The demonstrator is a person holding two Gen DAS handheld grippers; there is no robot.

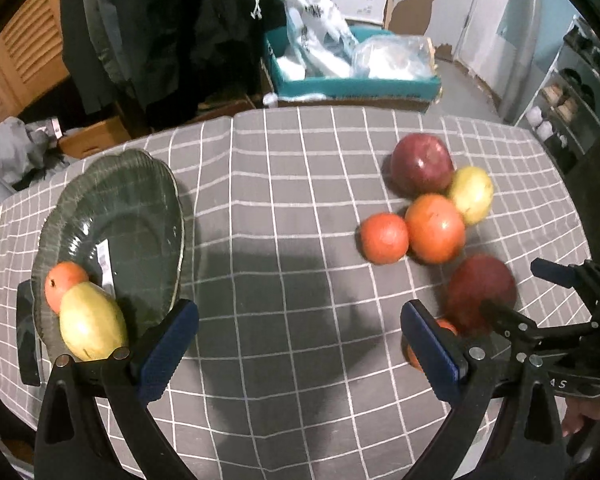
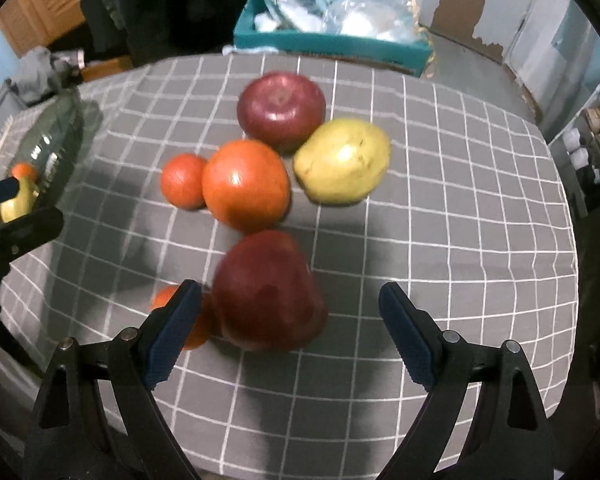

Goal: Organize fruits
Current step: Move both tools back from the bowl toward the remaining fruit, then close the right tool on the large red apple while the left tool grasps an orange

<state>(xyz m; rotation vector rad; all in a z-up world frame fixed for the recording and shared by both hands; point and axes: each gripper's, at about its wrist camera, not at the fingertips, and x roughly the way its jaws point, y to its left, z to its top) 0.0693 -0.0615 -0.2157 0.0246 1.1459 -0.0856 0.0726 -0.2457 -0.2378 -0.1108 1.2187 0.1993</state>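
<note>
Desk under grey white-checked cloth point(image 2: 440, 200): loose fruit clustered right.
Dark green scalloped glass plate point(image 1: 140, 184) at left; yellow pear point(image 1: 92, 324) and small orange point(image 1: 64, 280) already collected there.
Near dark-red apple point(image 2: 266, 292) framed by right tongs point(image 2: 290, 334), spread wide, nothing gripped; likely next pick.
Left tongs point(image 1: 300, 350) wide, empty.

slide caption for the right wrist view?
Open right gripper approaches near red apple; more fruit waits on checked tablecloth.
</note>
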